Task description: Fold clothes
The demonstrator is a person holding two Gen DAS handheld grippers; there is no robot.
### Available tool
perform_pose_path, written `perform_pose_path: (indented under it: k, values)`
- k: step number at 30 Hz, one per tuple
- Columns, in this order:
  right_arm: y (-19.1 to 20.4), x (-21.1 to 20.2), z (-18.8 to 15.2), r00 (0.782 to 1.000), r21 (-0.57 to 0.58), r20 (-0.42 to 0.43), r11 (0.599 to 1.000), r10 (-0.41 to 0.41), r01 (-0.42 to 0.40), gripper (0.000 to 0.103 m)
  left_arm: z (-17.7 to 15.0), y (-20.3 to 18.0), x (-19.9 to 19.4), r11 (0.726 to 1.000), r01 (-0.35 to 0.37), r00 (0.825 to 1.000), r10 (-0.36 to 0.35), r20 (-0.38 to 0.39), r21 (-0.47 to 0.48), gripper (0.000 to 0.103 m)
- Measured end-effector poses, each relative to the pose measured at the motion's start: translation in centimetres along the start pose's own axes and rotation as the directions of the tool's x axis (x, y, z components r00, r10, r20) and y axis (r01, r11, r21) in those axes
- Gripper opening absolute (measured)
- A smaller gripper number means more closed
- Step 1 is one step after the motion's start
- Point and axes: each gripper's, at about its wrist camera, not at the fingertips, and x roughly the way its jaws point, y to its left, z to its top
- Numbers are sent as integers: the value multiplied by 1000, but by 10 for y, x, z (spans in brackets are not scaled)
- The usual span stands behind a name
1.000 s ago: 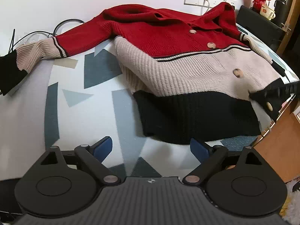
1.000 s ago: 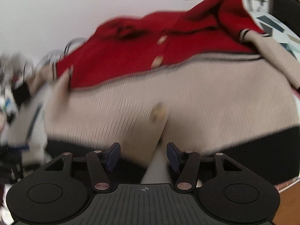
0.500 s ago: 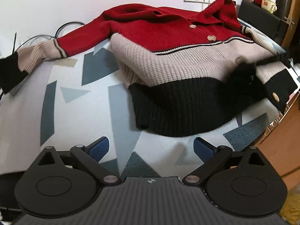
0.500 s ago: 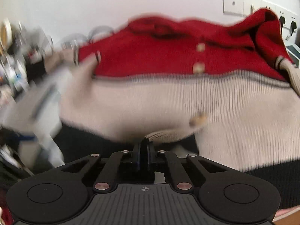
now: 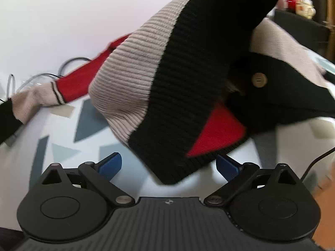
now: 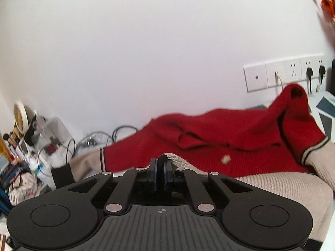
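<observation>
A knit cardigan (image 5: 167, 79) in red, beige and black bands lies on a patterned table (image 5: 69, 148). In the left wrist view its black hem and beige band are lifted high over the table, hanging toward my left gripper (image 5: 168, 165), which is open with the hem's low corner dangling between the blue pads. In the right wrist view my right gripper (image 6: 160, 171) is shut on the cardigan's (image 6: 230, 138) front edge, a tuft of beige and black knit sticking out above the pads. The red top part and a sleeve still rest on the table.
A white wall with a row of sockets (image 6: 284, 73) stands behind the table. Cables (image 5: 41, 75) coil at the far left. A cluttered shelf of small items (image 6: 31, 138) sits left. A dark cabinet (image 5: 301, 27) with a mug stands at the far right.
The right gripper shut on the cardigan's front edge and raised it, so the lower half went from lying flat to hanging high above the table. The left gripper stayed open and low.
</observation>
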Motion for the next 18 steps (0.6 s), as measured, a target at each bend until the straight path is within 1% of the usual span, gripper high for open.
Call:
perform_pose_path:
  k: [5, 11, 13, 15, 17, 18]
  values:
    - [-15, 8, 10, 999, 13, 1, 999, -36, 36, 5, 6, 11, 12, 995, -49, 999, 49, -10, -85, 99]
    - [-36, 16, 15, 996, 73, 40, 995, -75, 72, 5, 13, 26, 26, 977, -106, 994, 102, -31, -187, 99]
    - [-43, 20, 17, 996, 86, 46, 994, -78, 74, 5, 16, 22, 27, 980, -103, 994, 99, -35, -169, 99]
    - [-48, 24, 18, 996, 96, 47, 993, -78, 73, 5, 16, 11, 25, 986, -113, 994, 111, -23, -119, 99]
    - [-53, 28, 20, 996, 107, 49, 992, -79, 73, 5, 16, 1, 26, 985, -155, 988, 156, 0, -75, 99]
    - [-56, 30, 21, 996, 112, 50, 991, -80, 74, 5, 15, 1, 27, 981, -179, 984, 180, 9, -78, 94]
